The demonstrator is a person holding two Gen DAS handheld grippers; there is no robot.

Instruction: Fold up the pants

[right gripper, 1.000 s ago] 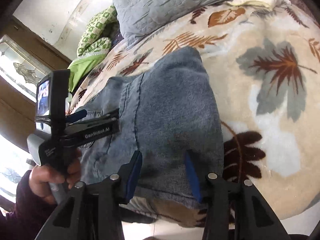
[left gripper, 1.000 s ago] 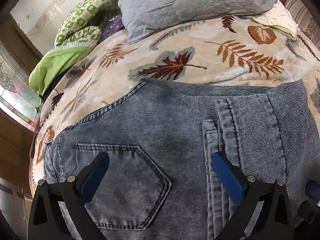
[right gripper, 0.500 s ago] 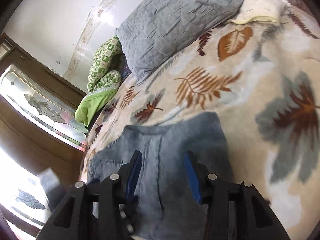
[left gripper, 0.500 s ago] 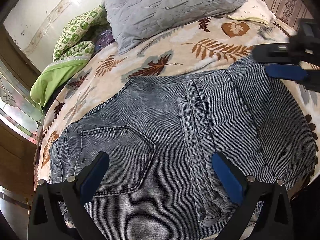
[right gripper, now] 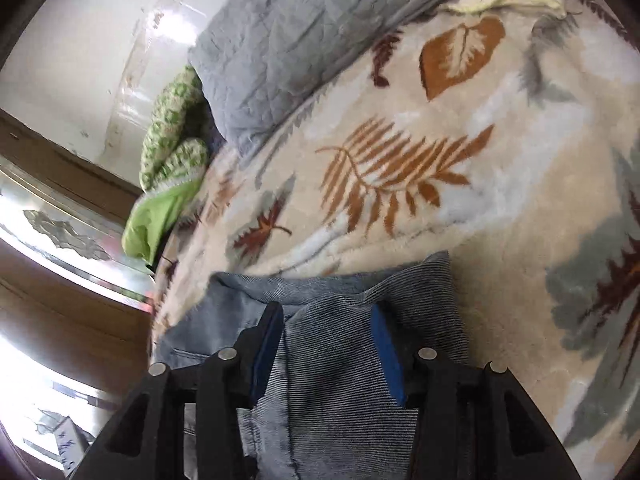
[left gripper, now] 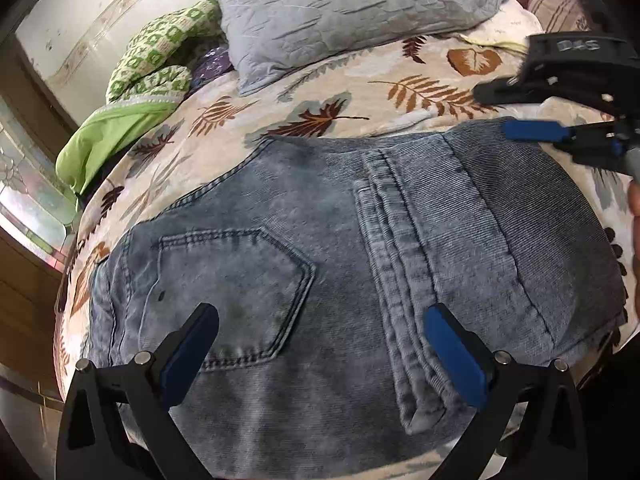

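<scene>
Left wrist view: right gripper [left gripper: 532,130] has swung over the folded blue-grey denim pants [left gripper: 320,264], jaws apart, empty; left gripper [left gripper: 320,344] wide open; fold looks done.

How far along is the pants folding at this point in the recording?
Mostly done, by the look of it: the jeans lie on the leaf-print blanket as a compact stack, leg ends doubled over beside the back pocket. Nothing is in hand: the left gripper is open above the denim, and the right gripper is also open, gripping nothing. Whether another fold remains, I cannot tell.
</scene>
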